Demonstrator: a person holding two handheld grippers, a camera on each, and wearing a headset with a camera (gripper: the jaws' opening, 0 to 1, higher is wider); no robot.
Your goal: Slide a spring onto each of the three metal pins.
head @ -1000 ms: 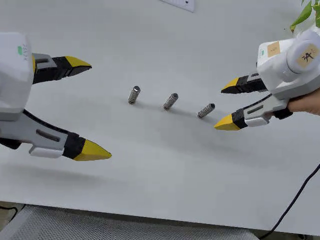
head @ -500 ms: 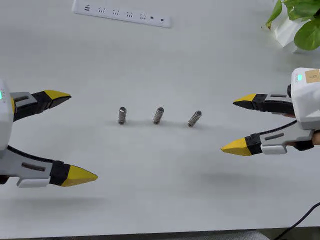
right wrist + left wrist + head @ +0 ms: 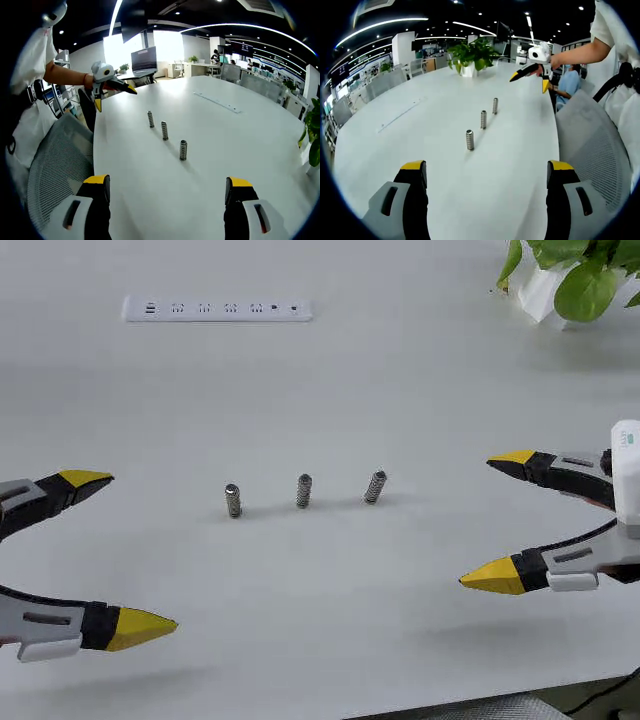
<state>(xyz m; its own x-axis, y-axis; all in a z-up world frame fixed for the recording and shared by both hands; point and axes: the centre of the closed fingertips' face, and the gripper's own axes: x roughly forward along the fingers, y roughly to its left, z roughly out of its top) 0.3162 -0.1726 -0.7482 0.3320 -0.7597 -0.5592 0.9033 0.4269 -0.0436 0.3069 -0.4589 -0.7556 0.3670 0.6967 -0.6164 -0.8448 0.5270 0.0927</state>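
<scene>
A white table (image 3: 400, 390) in an open office is seen, with a power strip (image 3: 217, 309) near its far edge and a plant (image 3: 570, 275) at its far right corner. Around the middle of the table three pins are set upright in a row: the left pin (image 3: 233, 500), the middle pin (image 3: 304, 490) and the right pin (image 3: 376, 486). Each appears to be covered by a spring (image 3: 470, 140), so the task is judged as finished or nearly so. Only a check that every spring is fully seated seems to be called for. The left gripper (image 3: 115, 552) is held toward the left edge and the right gripper (image 3: 498, 518) toward the right edge. Both are held about level, with jaws wide apart and nothing carried, well apart from the pins.
</scene>
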